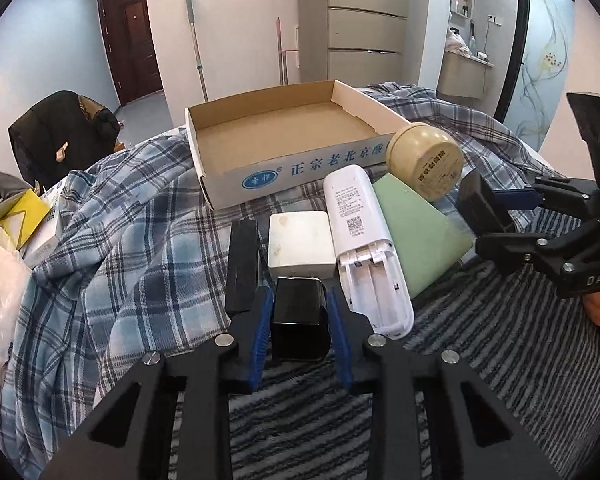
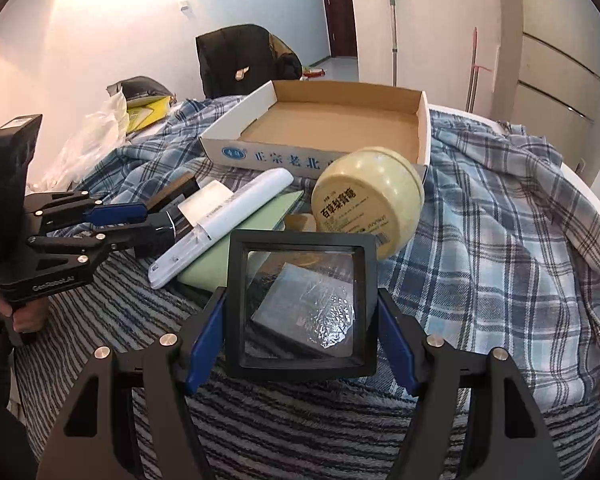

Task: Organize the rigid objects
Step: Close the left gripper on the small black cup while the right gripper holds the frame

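A small black block (image 1: 298,318) is clamped between the blue pads (image 1: 262,320) of the left tongs (image 1: 298,312); the jaws are narrow and are pressed on both its sides. The block sits on a striped grey cloth (image 1: 480,360), just in front of a white square adapter (image 1: 300,246), and a black bar (image 1: 242,264) lies just beside it on the left. To the right of the adapter a long white remote w/ open battery bay (image 1: 364,248) is laid, partly over a pale green flat box (image 1: 420,232). A cream round tin (image 1: 424,162) is leaned on its side behind the green box, touching the front wall of an open cardboard tray (image 1: 236,184).

In the right wrist view a black square frame w/ clear film (image 2: 304,304) is held by the right tongs (image 2: 302,308); the jaws are rather wide and the pads (image 2: 204,344) are pressed on the frame's left & right edges. A grey square thing is seen through the film. The frame is held above the striped cloth, near the tin (image 2: 364,196).

A blue plaid cloth (image 1: 132,208) is spread under the tray. The surface below cannot be told.
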`<action>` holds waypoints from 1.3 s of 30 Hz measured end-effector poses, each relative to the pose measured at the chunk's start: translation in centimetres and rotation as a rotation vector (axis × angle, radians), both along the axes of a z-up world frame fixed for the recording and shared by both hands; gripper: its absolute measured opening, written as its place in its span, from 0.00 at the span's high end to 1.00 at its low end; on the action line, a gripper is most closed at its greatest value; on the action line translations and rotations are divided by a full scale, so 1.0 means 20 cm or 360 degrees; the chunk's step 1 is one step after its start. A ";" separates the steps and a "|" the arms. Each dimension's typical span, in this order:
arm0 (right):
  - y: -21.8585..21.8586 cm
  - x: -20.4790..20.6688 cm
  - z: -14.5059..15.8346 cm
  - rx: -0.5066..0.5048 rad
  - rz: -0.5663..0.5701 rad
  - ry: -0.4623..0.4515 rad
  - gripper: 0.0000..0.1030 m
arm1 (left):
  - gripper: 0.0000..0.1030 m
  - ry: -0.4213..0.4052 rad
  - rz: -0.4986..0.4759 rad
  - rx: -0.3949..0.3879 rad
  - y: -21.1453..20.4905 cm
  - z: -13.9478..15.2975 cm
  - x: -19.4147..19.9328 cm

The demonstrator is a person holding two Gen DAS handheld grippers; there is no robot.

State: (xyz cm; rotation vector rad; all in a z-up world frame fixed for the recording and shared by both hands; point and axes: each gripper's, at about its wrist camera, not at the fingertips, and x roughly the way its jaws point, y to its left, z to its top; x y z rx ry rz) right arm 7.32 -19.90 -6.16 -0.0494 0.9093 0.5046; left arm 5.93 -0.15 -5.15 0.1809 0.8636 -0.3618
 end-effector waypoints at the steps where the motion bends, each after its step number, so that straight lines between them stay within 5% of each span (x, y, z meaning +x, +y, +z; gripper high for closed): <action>1: 0.00 0.00 0.00 -0.0002 0.0000 0.0008 0.33 | 0.71 -0.0006 0.0003 0.0007 0.00 0.00 -0.01; 14: -0.01 0.01 -0.01 0.0003 -0.0003 0.0051 0.33 | 0.71 0.0144 -0.0014 -0.0095 0.06 0.06 -0.03; 22: -0.01 0.01 -0.02 0.0004 -0.0003 0.0050 0.33 | 0.70 0.0088 -0.0048 0.0016 -0.02 -0.01 -0.04; 39: 0.03 -0.03 0.00 -0.0061 0.0029 -0.0008 0.33 | 0.69 0.0133 -0.0013 -0.0025 -0.01 -0.08 0.02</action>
